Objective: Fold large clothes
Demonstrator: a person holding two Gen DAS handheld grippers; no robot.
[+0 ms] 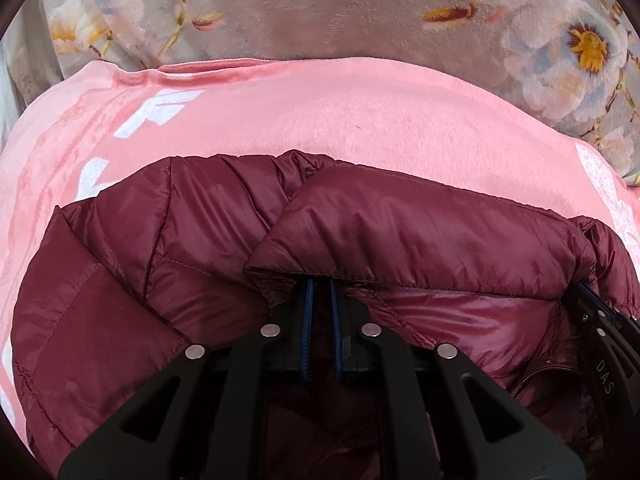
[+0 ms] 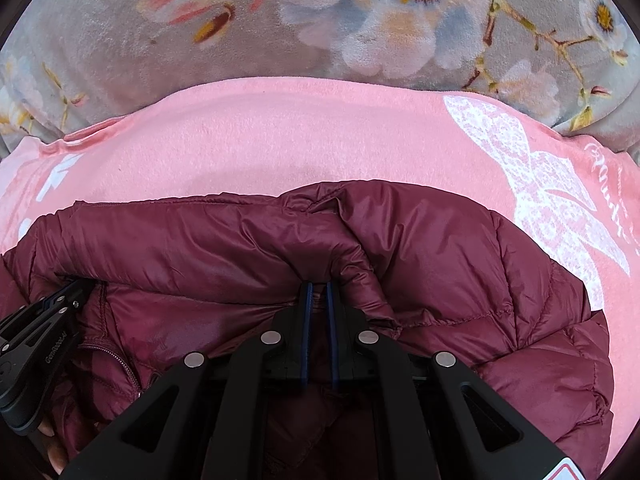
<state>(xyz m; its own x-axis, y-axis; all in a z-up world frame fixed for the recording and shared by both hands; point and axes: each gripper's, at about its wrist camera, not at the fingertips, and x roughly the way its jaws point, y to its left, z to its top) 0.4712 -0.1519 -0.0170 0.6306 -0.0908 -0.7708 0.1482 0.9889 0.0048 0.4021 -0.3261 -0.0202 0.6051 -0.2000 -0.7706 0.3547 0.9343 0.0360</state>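
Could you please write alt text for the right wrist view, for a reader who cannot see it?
The right hand-held gripper pinches a fold of a maroon puffer jacket lying on a pink blanket. The left hand-held gripper grips the jacket at the left edge; a floral cover lies beyond.

Home, floral plush blanket (image 2: 120, 60), pink towel (image 2: 280, 140)

Jacket (image 1: 400, 220) lies on towel (image 1: 320, 120), over blanket (image 1: 300, 12).

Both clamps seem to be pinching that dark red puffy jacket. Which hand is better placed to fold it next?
Neither clearly. The left gripper and right gripper are each shut on the maroon jacket along the same edge, side by side, over the pink blanket. The fold likely needs both moving together.
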